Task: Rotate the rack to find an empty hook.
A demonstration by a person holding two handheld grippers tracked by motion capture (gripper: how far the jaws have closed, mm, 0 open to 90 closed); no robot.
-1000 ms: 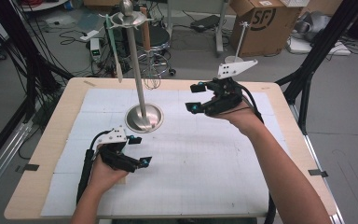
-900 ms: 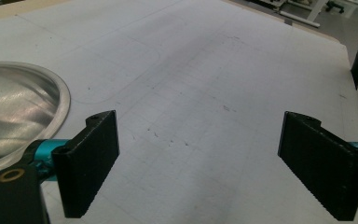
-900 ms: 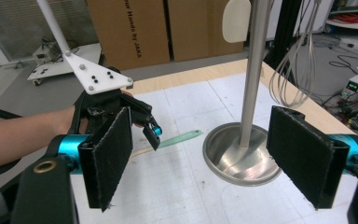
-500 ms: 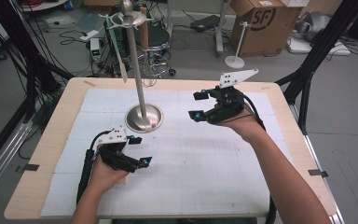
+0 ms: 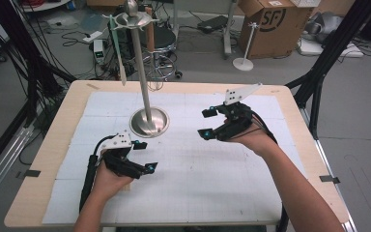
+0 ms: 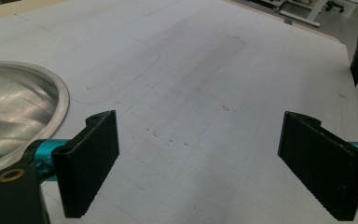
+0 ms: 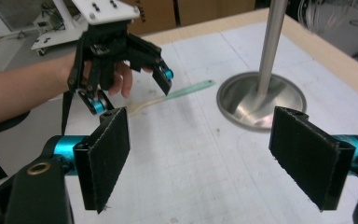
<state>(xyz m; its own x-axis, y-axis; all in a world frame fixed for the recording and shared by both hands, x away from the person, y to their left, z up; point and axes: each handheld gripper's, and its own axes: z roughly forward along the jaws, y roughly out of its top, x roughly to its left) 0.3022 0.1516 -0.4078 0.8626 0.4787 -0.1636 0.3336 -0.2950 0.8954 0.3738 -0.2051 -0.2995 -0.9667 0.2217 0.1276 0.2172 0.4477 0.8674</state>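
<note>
Even, soft room light falls from overhead, leaving only faint shadows on the white desk (image 5: 212, 174). The metal stand base (image 7: 261, 99) shows mild streaked glare in the right gripper view. Close-up black pads (image 6: 93, 161) look slightly soft, and the high view is somewhat grainy.

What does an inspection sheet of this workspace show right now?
Surface: white gridded mat on a wooden table, faint smudges.
Job's things: steel stand upright; green-handled utensil lying on the mat; hanging utensil at the stand's top.
Clutter: nothing seen.
Grippers: left hand-held gripper open, beside the stand's base; right hand-held gripper open, empty.
Cables: black cable trails from the left one; floor cables behind.
Surroundings: cardboard box.
</note>
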